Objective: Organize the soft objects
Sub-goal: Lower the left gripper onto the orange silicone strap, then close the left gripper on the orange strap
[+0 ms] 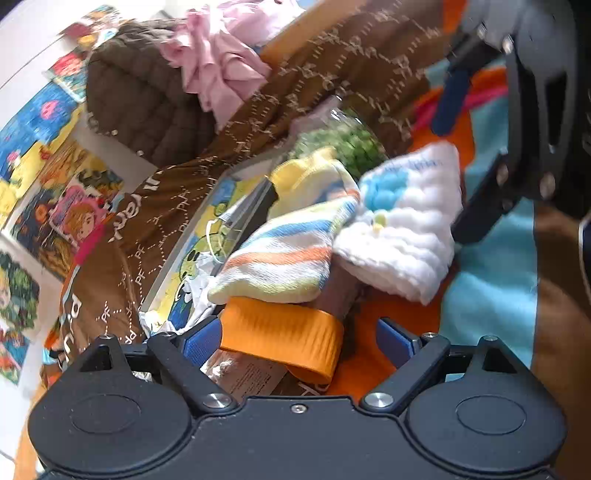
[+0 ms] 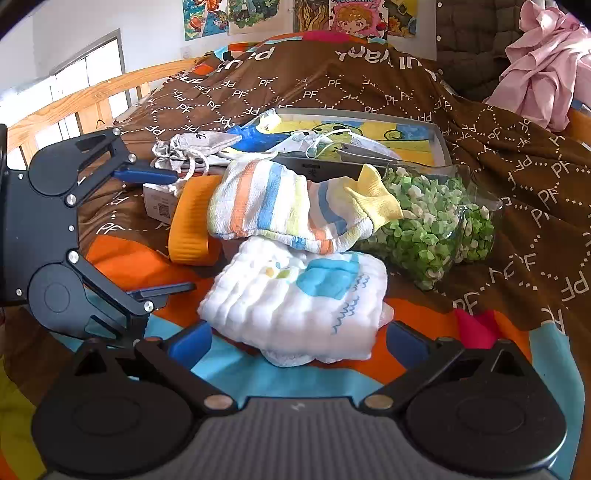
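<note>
Both grippers are hovering over the pile on the bed, and nothing is being carried. The right gripper (image 2: pixel 295 341) is standing spread wide, its blue pads either side of the white quilted cloth (image 2: pixel 299 302) without touching it. That cloth, with a blue patch and blue wavy stitching, is lying on the orange and blue part of the bedspread (image 2: pixel 517 147). At its twelve o'clock the striped towel (image 2: pixel 280 206) is overlapping its far edge. At two o'clock a clear bag of green pieces (image 2: pixel 436 229) is slumping against the towel.

The left gripper (image 2: pixel 159 229), at nine o'clock in the right view, is also gaping open with nothing between its pads. From its own camera it is facing the orange ribbed roll (image 1: pixel 280 332), which is lying just in front of it with the towel beyond.

My read: this is the approach step, with the right side lining up on the white cloth. The next move calls for pushing in low and closing on a thick fold, since thin layers may slip apart.

Readable writing: "PF" is repeating across the brown bedspread in dotted diamonds, plus large upside-down white letters I cannot make out. A small white box (image 2: pixel 159 203) is showing a printed code, too small to read. Cartoon posters (image 2: pixel 358 16) are hanging on the wall at twelve o'clock.
</note>
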Demonstrator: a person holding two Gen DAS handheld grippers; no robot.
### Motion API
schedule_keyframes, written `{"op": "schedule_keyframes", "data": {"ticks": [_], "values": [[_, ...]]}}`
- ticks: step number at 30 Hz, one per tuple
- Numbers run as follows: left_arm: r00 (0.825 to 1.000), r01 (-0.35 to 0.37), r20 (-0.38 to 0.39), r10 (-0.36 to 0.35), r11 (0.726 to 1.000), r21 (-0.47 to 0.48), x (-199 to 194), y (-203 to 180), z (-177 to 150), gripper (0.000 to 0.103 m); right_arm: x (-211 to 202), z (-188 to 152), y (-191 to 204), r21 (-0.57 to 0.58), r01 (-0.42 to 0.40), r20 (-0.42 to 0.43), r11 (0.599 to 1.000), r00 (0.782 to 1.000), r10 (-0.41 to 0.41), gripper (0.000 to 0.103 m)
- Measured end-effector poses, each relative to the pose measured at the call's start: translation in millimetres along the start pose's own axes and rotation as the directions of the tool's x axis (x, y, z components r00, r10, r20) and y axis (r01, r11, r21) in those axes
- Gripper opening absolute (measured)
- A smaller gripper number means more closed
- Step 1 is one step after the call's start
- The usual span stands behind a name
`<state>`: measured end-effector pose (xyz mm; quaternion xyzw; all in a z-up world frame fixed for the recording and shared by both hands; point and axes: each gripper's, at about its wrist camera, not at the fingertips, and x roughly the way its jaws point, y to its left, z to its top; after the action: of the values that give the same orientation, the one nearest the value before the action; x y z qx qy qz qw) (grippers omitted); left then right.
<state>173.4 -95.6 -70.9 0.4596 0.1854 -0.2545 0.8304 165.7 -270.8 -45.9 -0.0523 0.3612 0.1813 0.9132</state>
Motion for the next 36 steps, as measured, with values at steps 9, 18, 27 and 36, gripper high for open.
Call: {"op": "schedule_keyframes", "data": {"ticks": [9,18,27,36], "values": [[0.999,0.002,-0.034,0.0,0.998,0.064,9.8,-0.5,-2.1,0.077,10.9,2.6,5.3,-0.05,0.022,0.02,0.999,1.0,-0.021,0.103],[0.998,-0.042,-0.043,0.05,0.986,0.163,12.0,-9.7,-1.6,0.052,22.3,0.3,22.1,-0.158,0.042,0.019,0.987,0.999,-0.04,0.103],[0.999,-0.04,-0.016,0.042,0.992,0.117,2.1,-9.8,1.7,0.028,26.2,-0.1,20.3,-0.149,0.045,0.012,0.988,0.999,-0.043,0.103],[1.0,0.012,0.002,-0.012,1.0,0.021,-14.2,-14.2,8.6,0.024,29.6,-0.5,17.4,-0.121,0.045,-0.008,0.992,0.999,-0.046,0.099]]}}
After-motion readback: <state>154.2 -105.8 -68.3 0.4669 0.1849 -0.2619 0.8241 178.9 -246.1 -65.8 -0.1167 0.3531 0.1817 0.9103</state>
